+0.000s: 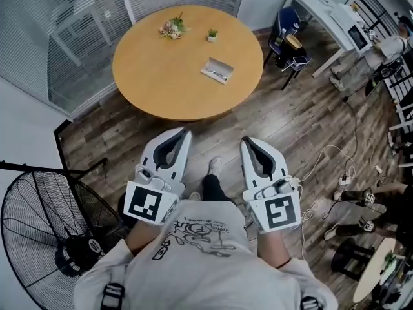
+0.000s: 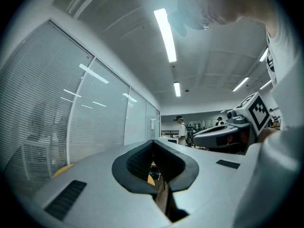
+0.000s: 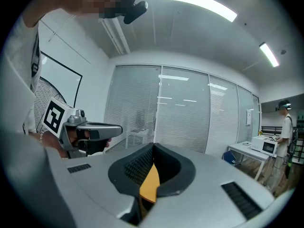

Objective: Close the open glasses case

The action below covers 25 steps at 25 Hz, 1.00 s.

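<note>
Plank floor [image 1: 303, 128] is seen all round the round table [image 1: 148, 76]. The open glasses case [image 1: 217, 70] is laid right of the table's centre. Short of the table, the left gripper [image 1: 184, 132] and the right gripper [image 1: 248, 141] are held with jaws together, empty.

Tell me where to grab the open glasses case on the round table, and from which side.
Take the glasses case by one long edge of its open lid, coming from the near side of the table. It lies low and spread flat, a long side turned roughly toward you; which half is the lid is too small to tell.
</note>
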Available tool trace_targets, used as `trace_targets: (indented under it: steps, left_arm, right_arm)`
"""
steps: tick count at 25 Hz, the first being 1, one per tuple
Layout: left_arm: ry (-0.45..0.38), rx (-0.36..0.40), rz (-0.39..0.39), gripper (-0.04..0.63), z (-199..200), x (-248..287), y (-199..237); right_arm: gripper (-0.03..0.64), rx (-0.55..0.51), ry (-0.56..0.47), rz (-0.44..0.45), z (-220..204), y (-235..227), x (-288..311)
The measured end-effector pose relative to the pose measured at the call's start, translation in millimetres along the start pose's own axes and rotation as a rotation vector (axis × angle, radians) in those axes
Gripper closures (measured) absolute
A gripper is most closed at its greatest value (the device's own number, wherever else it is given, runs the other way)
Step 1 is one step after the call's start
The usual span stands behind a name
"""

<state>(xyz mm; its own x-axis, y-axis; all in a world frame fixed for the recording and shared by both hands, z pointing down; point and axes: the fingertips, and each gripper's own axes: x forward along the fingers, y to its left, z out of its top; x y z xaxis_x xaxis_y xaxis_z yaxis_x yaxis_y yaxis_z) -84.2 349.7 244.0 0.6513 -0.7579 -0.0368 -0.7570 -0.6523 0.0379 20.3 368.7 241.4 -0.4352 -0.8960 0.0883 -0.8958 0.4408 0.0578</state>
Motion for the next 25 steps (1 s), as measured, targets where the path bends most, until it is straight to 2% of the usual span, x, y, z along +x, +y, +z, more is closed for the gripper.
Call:
trace_targets:
  steps: [8,12,18,23,25]
  left_arm:
    - [0.001,0.009,0.004,0.575,0.5,38.6,10.3]
    - [0.010,0.011,0.006,0.575,-1.1,55.6,15.7]
    - [0.016,0.011,0.006,0.575,-4.1,83.8,22.5]
    - [0.019,0.014,0.008,0.575,-4.8,105.4,29.9]
    - [0.023,0.015,0.010,0.575,-4.1,115.7,33.3]
  right_arm:
    - [0.609,0.006,0.004,0.004,-1.4,-31.8,24.8]
    - [0.609,-0.010,0.043,0.016,-4.6,-44.1,34.9]
    - [0.609,0.006,0.008,0.011,-4.3,-68.4,53.4]
    - [0.609,-0.007,0.048,0.024,-11.5,-85.2,68.1]
    - [0.609,-0.024,0.110,0.029,-20.3,-94.6,72.3]
